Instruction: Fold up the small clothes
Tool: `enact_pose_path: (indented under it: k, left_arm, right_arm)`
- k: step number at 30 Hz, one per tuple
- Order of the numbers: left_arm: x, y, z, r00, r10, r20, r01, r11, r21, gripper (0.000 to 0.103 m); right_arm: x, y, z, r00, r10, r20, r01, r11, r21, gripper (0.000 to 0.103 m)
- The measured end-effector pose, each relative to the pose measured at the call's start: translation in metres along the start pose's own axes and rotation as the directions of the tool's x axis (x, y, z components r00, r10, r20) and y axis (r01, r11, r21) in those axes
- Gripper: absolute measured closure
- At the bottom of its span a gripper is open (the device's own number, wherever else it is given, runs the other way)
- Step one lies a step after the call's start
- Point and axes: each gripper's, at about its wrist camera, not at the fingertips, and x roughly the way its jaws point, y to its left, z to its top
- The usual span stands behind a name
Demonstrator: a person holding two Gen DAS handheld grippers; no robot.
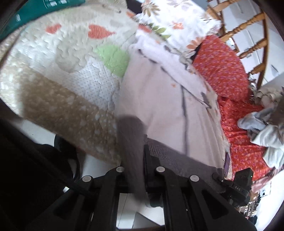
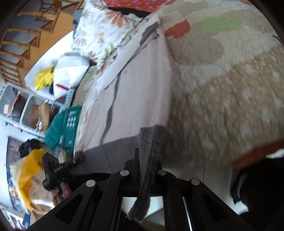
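Left wrist view, left to right. Teal cloth (image 1: pixel 35 10) at top left edge, white printing on it blurred, unreadable. Quilted bedspread (image 1: pixel 62 58) with orange, green and tan patches. Pale pink garment (image 1: pixel 165 103) with a dark grey hem band lies spread on the bedspread, centre. Floral pillow (image 1: pixel 177 23) beyond it. Red patterned fabric (image 1: pixel 223 69) to the right, with a heap of pale clothes (image 1: pixel 266 128) on it at the far right. Wooden chair (image 1: pixel 248 32) at top right.

Left gripper (image 1: pixel 134 160): jaws closed on a corner of the garment's grey hem; the grey cloth runs down between the fingers. The right gripper (image 1: pixel 237 186) shows at lower right on the same hem edge; white lettering on its body reads roughly "DAS", the rest too small.

Right wrist view, left to right. Yellow cloth (image 2: pixel 30 170), shelving, teal cloth with white marks, illegible. Garment centre, bedspread right.

Right gripper (image 2: pixel 145 167): jaws closed on the hem's other corner, a grey strip hanging down between the fingers. A hand (image 2: pixel 58 193) holds the left gripper at lower left.
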Motion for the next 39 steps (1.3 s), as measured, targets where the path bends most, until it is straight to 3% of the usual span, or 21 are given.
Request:
enact_pose_path:
  k: [4,10,17,22,29,34,37,39]
  left_arm:
    - [-0.021,0.003,-0.017,1.0,0.001,0.03,0.0,1.0,-0.007,0.1]
    - [-0.015,-0.009,0.022,0.997,0.001,0.08,-0.002,1.0,0.011,0.1]
    - [0.029,-0.058,0.144,0.987,0.034,0.158,-0.047,0.996,0.075,0.1]
    - [0.082,-0.079,0.222,0.982,0.072,0.174,-0.084,0.995,0.06,0.1]
    - [0.152,-0.085,0.272,0.978,0.148,0.147,-0.16,0.984,0.072,0.1]
    - [0.186,-0.074,0.299,0.983,0.131,0.128,-0.133,0.991,0.007,0.099]
    - [0.187,-0.073,0.316,0.974,0.123,0.19,-0.118,0.992,-0.034,0.084]
    - [0.179,-0.076,0.32,0.955,0.154,0.252,-0.148,0.988,-0.041,0.051]
  right_arm:
    - [-0.01,0.003,-0.015,1.0,0.0,-0.029,-0.001,1.0,-0.029,0.099]
    - [-0.001,0.043,0.017,1.0,-0.005,-0.03,0.001,0.99,-0.141,0.099]
    - [0.009,0.107,0.13,0.994,-0.022,0.102,0.051,0.958,-0.283,0.099]
    - [0.042,0.105,0.215,0.986,-0.044,0.158,0.083,0.964,-0.252,0.099]
    - [0.105,0.066,0.294,0.987,-0.098,0.124,0.119,0.978,-0.171,0.098]
    - [0.127,0.034,0.331,0.991,-0.062,0.12,0.075,0.991,-0.108,0.096]
    - [0.131,0.018,0.352,0.986,-0.053,0.159,0.065,0.996,-0.068,0.089]
    - [0.128,0.015,0.358,0.977,-0.079,0.2,0.093,0.994,-0.062,0.067]
